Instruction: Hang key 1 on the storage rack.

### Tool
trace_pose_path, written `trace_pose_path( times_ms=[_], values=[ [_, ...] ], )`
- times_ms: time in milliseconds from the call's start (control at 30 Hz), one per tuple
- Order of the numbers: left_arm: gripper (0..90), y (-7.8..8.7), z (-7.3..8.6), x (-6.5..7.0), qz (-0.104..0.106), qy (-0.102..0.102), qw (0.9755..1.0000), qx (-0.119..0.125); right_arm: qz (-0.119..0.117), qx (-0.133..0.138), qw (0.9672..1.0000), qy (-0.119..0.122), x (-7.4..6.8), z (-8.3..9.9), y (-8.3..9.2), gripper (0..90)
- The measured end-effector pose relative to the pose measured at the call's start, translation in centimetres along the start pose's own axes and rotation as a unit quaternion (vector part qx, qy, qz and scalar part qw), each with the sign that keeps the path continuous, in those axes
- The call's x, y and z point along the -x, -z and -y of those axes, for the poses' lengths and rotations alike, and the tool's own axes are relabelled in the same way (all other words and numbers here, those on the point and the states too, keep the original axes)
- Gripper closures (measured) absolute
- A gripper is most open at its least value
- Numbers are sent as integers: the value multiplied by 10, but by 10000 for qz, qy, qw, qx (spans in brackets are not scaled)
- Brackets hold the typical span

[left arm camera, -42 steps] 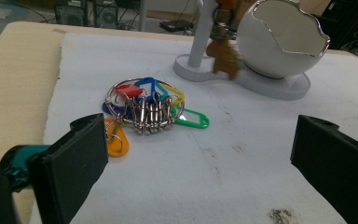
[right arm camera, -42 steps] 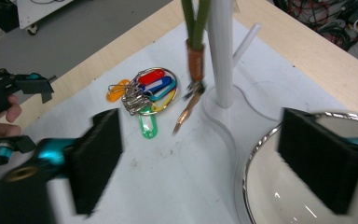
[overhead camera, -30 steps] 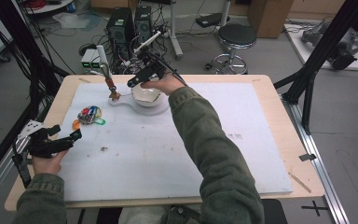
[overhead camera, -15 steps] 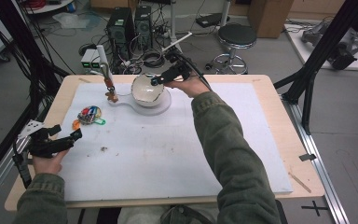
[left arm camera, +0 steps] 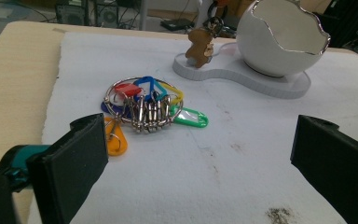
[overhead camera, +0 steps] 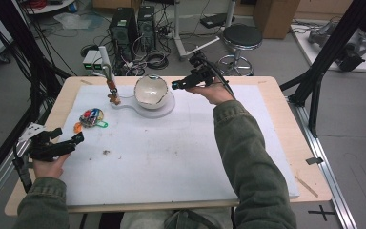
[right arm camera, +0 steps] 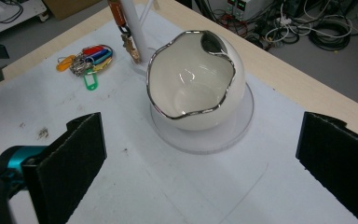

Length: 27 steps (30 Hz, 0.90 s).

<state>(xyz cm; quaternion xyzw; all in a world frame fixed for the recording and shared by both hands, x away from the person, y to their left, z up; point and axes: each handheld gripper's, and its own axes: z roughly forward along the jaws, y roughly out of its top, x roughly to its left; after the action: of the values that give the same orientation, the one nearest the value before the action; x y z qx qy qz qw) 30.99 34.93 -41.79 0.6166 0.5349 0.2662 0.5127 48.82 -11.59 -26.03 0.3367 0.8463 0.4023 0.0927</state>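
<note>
A white egg-shaped bowl (overhead camera: pixel 150 91) with a silver jagged rim sits tilted on a white flat base (overhead camera: pixel 143 110) at the back of the mat. My right gripper (overhead camera: pixel 177 85) hovers just right of the bowl, apart from it and open; the right gripper view shows the bowl (right arm camera: pixel 196 84) ahead between the wide jaws. A bunch of coloured key tags (overhead camera: pixel 91 117) lies left of the base. My left gripper (overhead camera: pixel 69 136) rests open near the table's left edge, facing the key tags (left arm camera: pixel 144 105). A brown charm (overhead camera: pixel 114 98) hangs from a white post (overhead camera: pixel 106 62) on the base.
A white mat (overhead camera: pixel 171 152) covers most of the wooden table (overhead camera: pixel 66 95). A small dirt spot (overhead camera: pixel 106 152) marks the mat near the left hand. Behind the table stand computer cases, cables and a stool (overhead camera: pixel 242 36). A black frame leg rises at the right.
My right gripper has drawn back to the right from the bowl's rim and now stands clear of it. The left gripper has not moved.
</note>
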Motion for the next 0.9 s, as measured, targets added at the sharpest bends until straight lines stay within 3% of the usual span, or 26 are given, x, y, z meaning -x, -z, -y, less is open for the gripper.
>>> trace_pose_path(
  times_ms=[267,400,667,900],
  values=[
    [44,0,0,0,3,-3,10000,-15,208,-94,9997,36,2,10,18,5],
    [44,0,0,1,11,9,10000,0,282,-10,9996,71,1,22,24,5],
    [44,0,0,1,22,19,10000,15,453,-43,9989,-96,6,52,41,5],
    [44,-1,0,2,15,30,10000,31,600,84,9979,-239,12,75,58,6]
  ],
)
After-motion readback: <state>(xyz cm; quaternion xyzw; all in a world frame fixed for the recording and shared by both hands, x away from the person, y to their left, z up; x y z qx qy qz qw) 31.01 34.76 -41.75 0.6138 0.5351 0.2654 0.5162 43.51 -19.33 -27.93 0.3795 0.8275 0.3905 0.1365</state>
